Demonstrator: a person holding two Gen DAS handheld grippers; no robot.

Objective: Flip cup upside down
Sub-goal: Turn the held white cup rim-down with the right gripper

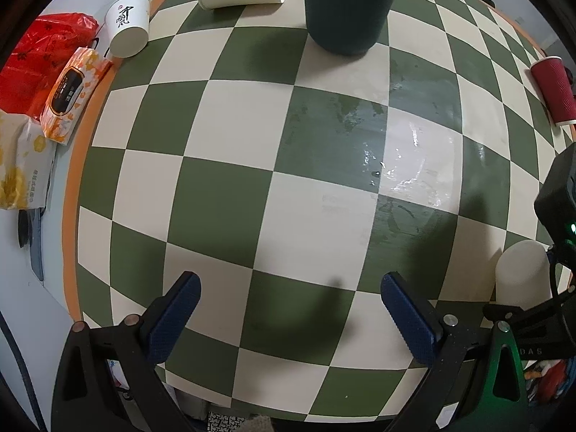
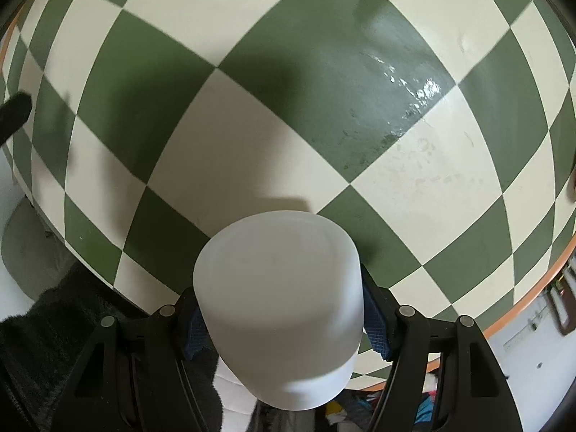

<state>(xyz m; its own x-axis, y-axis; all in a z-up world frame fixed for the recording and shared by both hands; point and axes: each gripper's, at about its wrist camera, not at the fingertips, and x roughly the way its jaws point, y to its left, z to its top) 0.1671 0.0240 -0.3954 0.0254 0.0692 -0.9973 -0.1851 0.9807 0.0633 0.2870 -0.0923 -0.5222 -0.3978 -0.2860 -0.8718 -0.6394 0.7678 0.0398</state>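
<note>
The right gripper [image 2: 284,320] held the white cup [image 2: 279,302] at lower centre, above the table [image 2: 414,187] near its orange edge. The left gripper [image 1: 288,320] stood wide, empty, over bare checkered squares.

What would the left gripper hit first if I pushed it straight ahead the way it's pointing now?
Probably just the checkered tablecloth: nothing stands between the open left gripper and the cloth ahead. The dark green bin sits farther along that line, but depth is hard to judge in this fisheye view.
</note>
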